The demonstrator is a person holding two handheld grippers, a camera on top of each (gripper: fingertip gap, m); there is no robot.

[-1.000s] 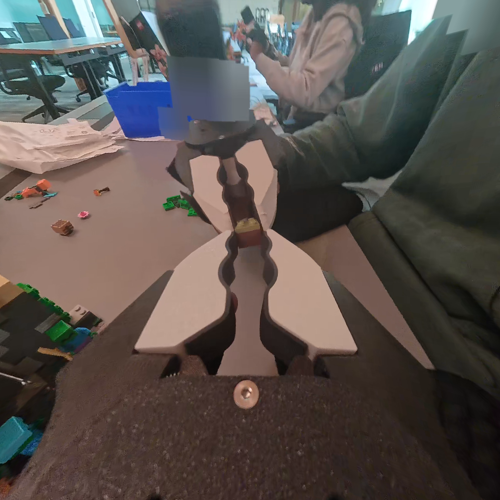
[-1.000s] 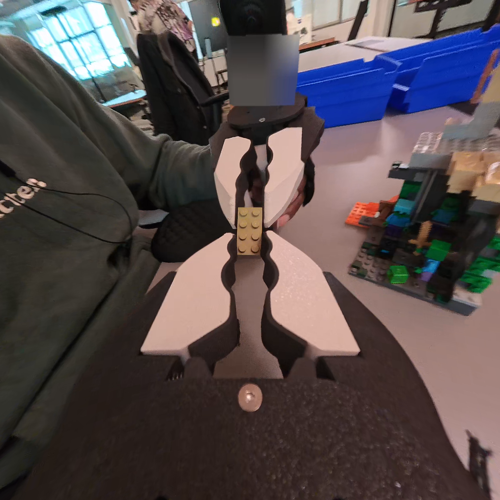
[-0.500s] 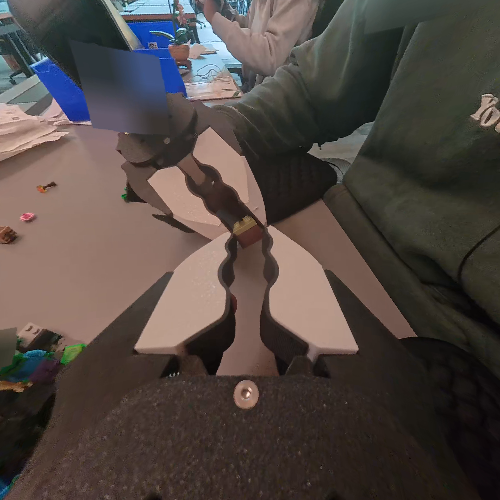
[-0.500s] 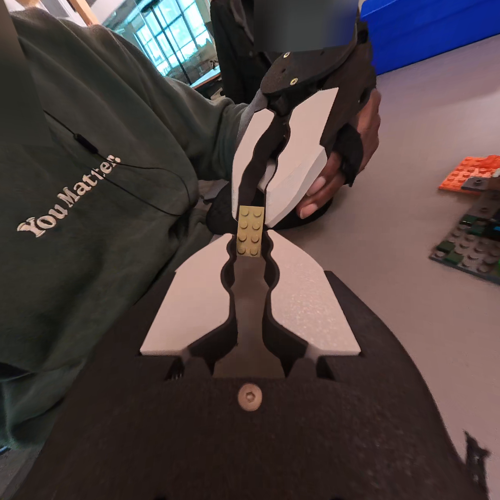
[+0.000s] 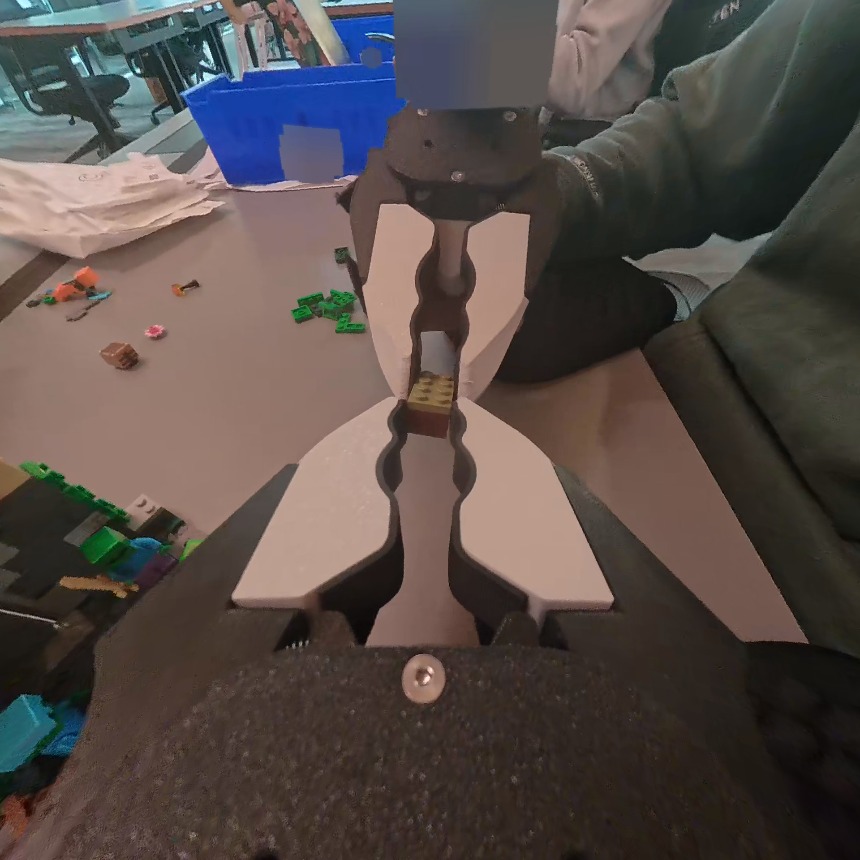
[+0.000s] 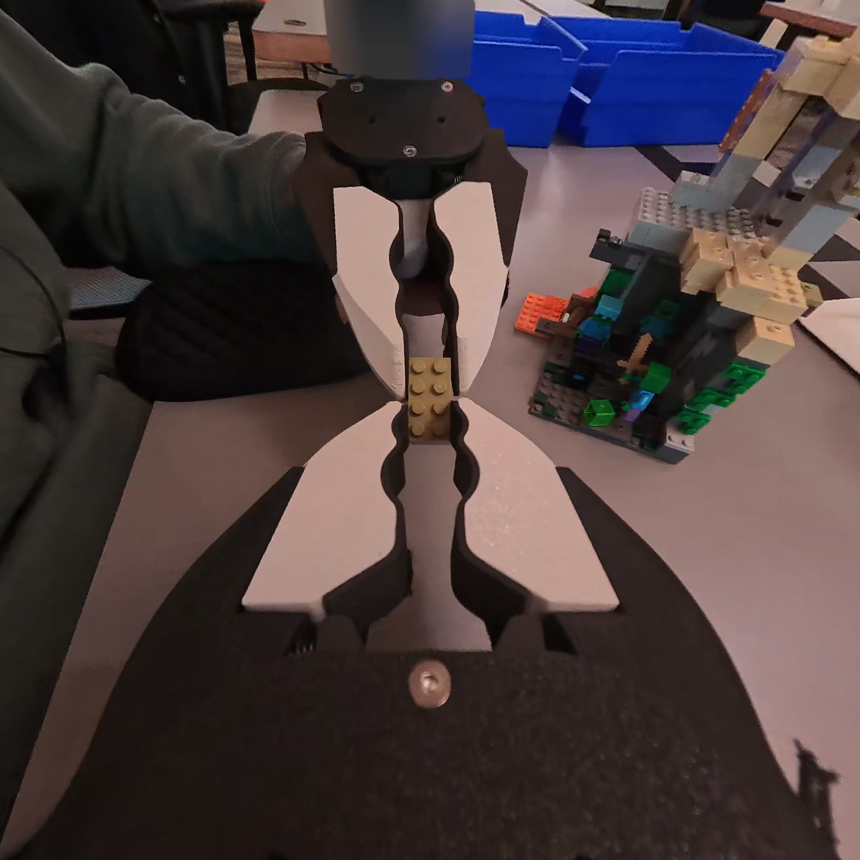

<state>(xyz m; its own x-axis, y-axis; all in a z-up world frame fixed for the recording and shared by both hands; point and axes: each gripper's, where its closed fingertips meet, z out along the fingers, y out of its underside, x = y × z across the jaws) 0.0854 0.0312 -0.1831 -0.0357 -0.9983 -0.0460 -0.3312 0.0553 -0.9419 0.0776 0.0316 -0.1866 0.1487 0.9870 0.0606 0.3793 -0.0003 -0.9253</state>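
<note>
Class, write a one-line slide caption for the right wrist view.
Two grippers meet tip to tip on an olive brick, beside a toy-brick model.

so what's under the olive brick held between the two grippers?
Left wrist view: a dark red-brown brick sits directly beneath the olive brick. Right wrist view shows only the olive studded top; how the two are joined is hidden.

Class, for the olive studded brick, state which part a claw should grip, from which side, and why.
Probably grip the olive brick by its two long smooth side walls, coming in from a short end. Those walls are flat and parallel; the studded top is bumpy. The right claw grips it so.
</note>
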